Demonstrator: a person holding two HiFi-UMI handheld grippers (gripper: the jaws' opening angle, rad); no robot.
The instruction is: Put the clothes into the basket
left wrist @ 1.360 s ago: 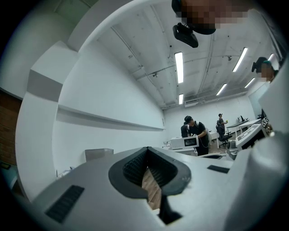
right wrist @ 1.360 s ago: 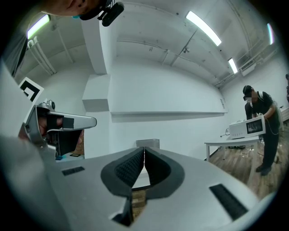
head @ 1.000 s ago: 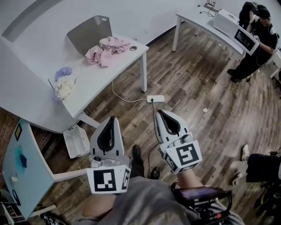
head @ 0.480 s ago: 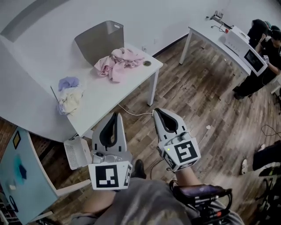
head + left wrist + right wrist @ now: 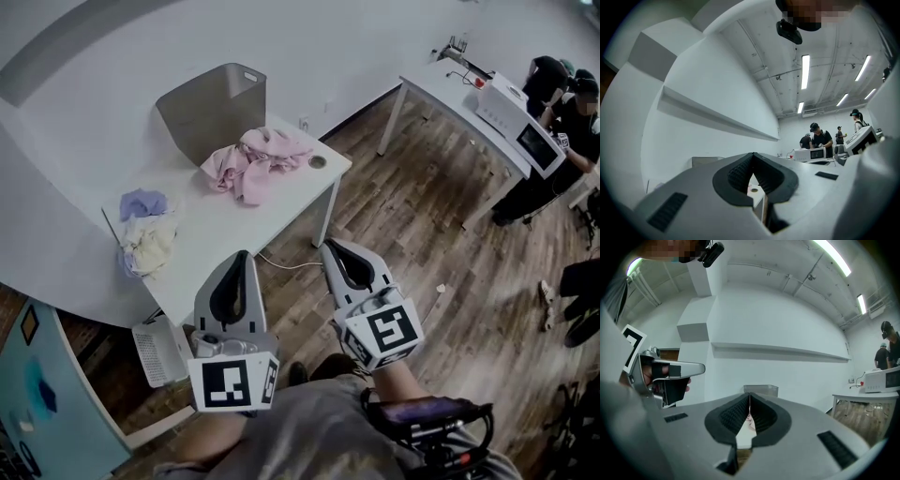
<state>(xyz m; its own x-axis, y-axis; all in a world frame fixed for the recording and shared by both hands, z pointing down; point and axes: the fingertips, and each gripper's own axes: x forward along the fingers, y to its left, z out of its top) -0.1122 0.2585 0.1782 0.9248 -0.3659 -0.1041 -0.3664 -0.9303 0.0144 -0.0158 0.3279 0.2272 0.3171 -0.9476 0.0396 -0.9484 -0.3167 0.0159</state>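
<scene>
Here, the left gripper (image 5: 239, 255) and the right gripper (image 5: 328, 246) are hovering side by side near the front edge of the white table (image 5: 239, 225), each with its 2 jaws pressed together on nothing. The pink clothes (image 5: 255, 157) are lying on the table just beside the grey basket (image 5: 214, 111), while a pale yellow and lavender bundle (image 5: 145, 236) is sitting well apart at the left end.

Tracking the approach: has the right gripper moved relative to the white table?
Yes. The right gripper has come toward the white table; its tip now appears beside the foot of the table leg, where a floor gap showed before.
</scene>
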